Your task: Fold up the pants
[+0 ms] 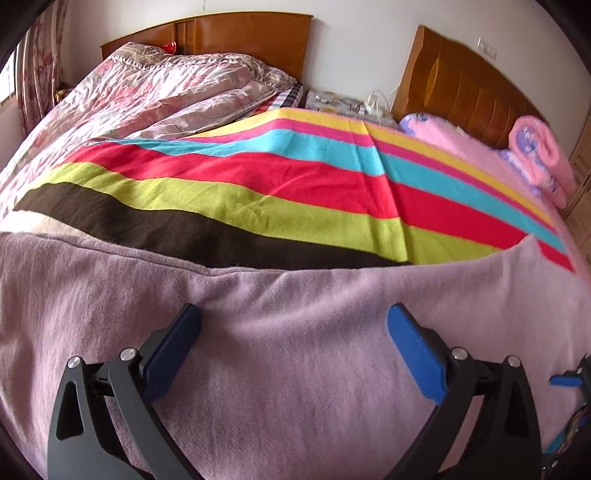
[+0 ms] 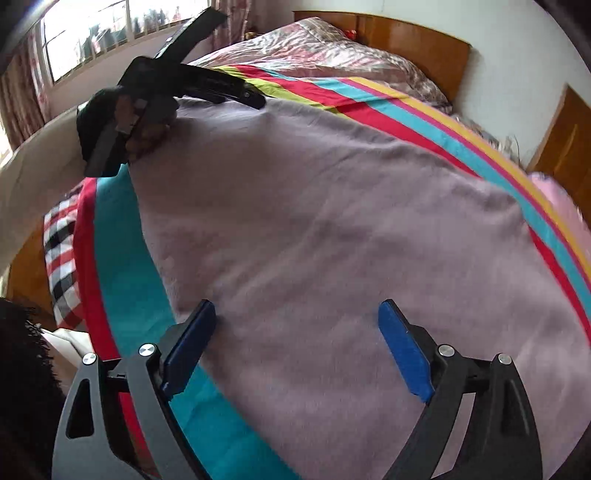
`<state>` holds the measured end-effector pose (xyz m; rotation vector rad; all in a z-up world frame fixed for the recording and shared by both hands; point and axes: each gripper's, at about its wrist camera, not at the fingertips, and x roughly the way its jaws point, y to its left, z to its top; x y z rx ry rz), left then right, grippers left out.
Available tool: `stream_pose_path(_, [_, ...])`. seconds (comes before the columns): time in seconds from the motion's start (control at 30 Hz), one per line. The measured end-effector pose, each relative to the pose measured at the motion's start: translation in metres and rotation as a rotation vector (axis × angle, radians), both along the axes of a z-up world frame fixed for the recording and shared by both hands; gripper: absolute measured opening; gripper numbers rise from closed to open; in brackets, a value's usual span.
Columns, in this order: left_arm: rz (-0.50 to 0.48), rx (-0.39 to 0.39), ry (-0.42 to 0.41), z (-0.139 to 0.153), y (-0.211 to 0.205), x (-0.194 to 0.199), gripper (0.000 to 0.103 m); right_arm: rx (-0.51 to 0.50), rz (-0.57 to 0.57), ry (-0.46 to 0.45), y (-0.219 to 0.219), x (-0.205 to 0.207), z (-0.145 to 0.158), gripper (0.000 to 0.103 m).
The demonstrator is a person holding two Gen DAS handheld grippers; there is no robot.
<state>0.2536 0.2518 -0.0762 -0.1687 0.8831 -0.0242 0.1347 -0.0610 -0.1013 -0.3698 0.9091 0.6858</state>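
So the pants (image 2: 332,229) are spread flat on top of the striped blanket (image 1: 258,192), which is my landmark here: the mauve fabric covers the near part of it, with the stripes running out past its far edge toward the wooden headboard (image 1: 243,33). Laid out smooth like that, I'd guess it's so there's a clean flat surface to fold on and no lumps get trapped in a crease. The left gripper (image 1: 293,317) hangs low over the pants with its blue fingers (image 1: 413,350) spread wide and nothing between them, pointing toward the blanket's brown stripe. The right gripper (image 2: 297,314) is also wide apart and holding nothing, sitting over the pants near where the blanket's teal stripe peeks out beside the fabric. From the right wrist view you can see the left one parked near a far corner of the pants. My read: both are lining up on edges to pinch next, fold not started yet.
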Motion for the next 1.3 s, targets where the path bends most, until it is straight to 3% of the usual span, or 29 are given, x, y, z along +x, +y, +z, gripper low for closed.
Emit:
stream_pose_path(0.07, [0.068, 0.056, -0.025, 0.016, -0.005, -0.017, 0.089, 0.019, -0.058, 0.027, -0.016, 0.0, 0.005, 0.087])
stream_pose_path(0.2, [-0.052, 0.037, -0.18, 0.064, -0.051, -0.081, 0.093, 0.047, -0.116, -0.044, -0.029, -0.007, 0.024, 0.087])
stream_pose_path(0.3, [-0.163, 0.125, -0.145, 0.059, -0.096, -0.113, 0.094, 0.072, -0.181, -0.064, -0.037, -0.006, 0.026, 0.088])
stream_pose_path(0.4, [-0.22, 0.185, -0.067, 0.032, -0.12, -0.134, 0.094, 0.081, -0.251, -0.042, -0.047, 0.002, 0.017, 0.088])
stream_pose_path(0.5, [-0.216, 0.218, 0.043, -0.001, -0.125, -0.135, 0.096, 0.037, -0.271, -0.008, -0.057, 0.001, 0.002, 0.088])
stream_pose_path(0.53, [-0.215, 0.227, 0.04, -0.008, -0.123, -0.137, 0.097, 0.029, -0.258, -0.031, -0.061, -0.007, 0.0, 0.088])
stream_pose_path(0.6, [-0.199, 0.191, 0.058, -0.007, -0.115, -0.136, 0.098, 0.028, -0.25, -0.03, -0.066, -0.013, -0.001, 0.088])
stream_pose_path(0.67, [-0.17, 0.224, 0.052, 0.0, -0.115, -0.134, 0.097, 0.089, -0.271, -0.034, -0.086, -0.021, 0.009, 0.088])
stream_pose_path(0.73, [-0.188, 0.227, 0.012, 0.011, -0.12, -0.136, 0.097, 0.116, -0.354, -0.082, -0.119, -0.029, 0.022, 0.088])
stream_pose_path(0.83, [-0.216, 0.221, 0.007, 0.014, -0.129, -0.133, 0.097, 0.051, -0.538, -0.142, -0.174, -0.034, 0.029, 0.088])
stream_pose_path(0.93, [-0.215, 0.231, 0.07, -0.005, -0.135, -0.122, 0.097, -0.015, -0.67, -0.115, -0.222, -0.034, 0.016, 0.088])
stream_pose_path(1.0, [-0.194, 0.192, 0.082, -0.012, -0.132, -0.118, 0.1, 0.02, -0.711, -0.062, -0.25, -0.035, 0.003, 0.088])
stream_pose_path(1.03, [-0.185, 0.171, 0.091, -0.012, -0.13, -0.117, 0.101, 0.06, -0.699, -0.066, -0.254, -0.038, 0.004, 0.088])
stream_pose_path(1.17, [-0.182, 0.204, 0.092, -0.01, -0.131, -0.116, 0.101, -0.045, -0.716, -0.078, -0.239, -0.032, 0.009, 0.088])
stream_pose_path(1.23, [-0.166, 0.2, 0.07, -0.006, -0.127, -0.119, 0.101, -0.021, -0.718, -0.082, -0.227, -0.025, 0.02, 0.088])
stream_pose_path(1.3, [-0.136, 0.148, 0.042, 0.0, -0.115, -0.123, 0.101, 0.042, -0.636, -0.1, -0.196, -0.014, 0.036, 0.088])
